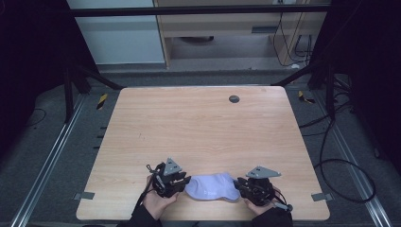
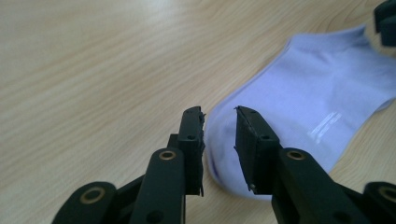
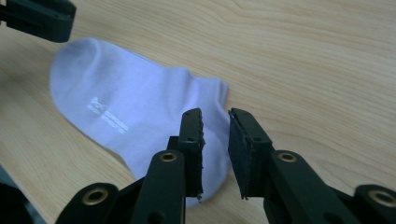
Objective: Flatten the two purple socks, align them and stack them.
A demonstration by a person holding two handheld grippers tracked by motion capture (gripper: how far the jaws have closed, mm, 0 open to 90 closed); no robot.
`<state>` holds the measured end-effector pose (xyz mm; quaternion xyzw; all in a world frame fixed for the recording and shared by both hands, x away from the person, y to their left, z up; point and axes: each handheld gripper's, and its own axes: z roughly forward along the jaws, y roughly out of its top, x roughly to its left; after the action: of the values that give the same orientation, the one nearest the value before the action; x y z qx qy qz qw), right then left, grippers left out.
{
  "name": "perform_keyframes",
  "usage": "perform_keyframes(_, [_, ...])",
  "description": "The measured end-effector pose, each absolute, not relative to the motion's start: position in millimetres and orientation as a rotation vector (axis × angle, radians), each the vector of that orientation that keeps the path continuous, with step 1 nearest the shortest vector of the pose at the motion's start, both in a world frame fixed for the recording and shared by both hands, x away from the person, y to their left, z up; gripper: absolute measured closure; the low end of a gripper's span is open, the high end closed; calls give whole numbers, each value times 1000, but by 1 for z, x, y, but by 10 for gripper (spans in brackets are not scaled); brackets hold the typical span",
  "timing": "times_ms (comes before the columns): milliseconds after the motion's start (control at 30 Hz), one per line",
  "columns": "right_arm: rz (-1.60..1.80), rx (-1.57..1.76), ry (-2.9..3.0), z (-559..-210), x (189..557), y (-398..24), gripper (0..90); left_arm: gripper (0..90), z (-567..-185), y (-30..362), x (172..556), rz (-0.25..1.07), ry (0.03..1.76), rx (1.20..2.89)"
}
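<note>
Sock (image 1: 213,187), pale lilac, limp and light, lies flat on counter (image 1: 198,127); left hand-held gripper (image 2: 219,116) at its toe and right hand-held gripper (image 3: 215,119) at its cuff both released, the best pinch points.

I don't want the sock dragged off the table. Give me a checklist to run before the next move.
1. Sock lies flat on the table: ok.
2. Left claw open, a gap between its jaws with the sock's rounded end in front of it: ok.
3. Right claw open, the sock's other end under its jaws: ok.
4. Neither claw pinches fabric: ok.
5. Sock well in from the near table edge: not ok, it lies close to it.
6. Both claws lifted clear of the cloth: cannot tell.
</note>
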<state>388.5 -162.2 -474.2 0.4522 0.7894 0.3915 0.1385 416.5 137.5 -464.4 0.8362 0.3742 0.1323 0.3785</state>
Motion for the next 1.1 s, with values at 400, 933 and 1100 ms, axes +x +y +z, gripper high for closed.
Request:
perform_keyframes(400, [1138, 1256, 2398, -490, 393, -150, 892, 806, -486, 108, 418, 329, 875, 2231])
perform_keyframes(933, [1217, 1298, 2262, -479, 398, -175, 756, 706, -466, 143, 428, 367, 942, 2091])
perform_keyframes(1100, [1191, 1346, 2106, -480, 407, -198, 558, 597, -460, 164, 437, 394, 981, 2035])
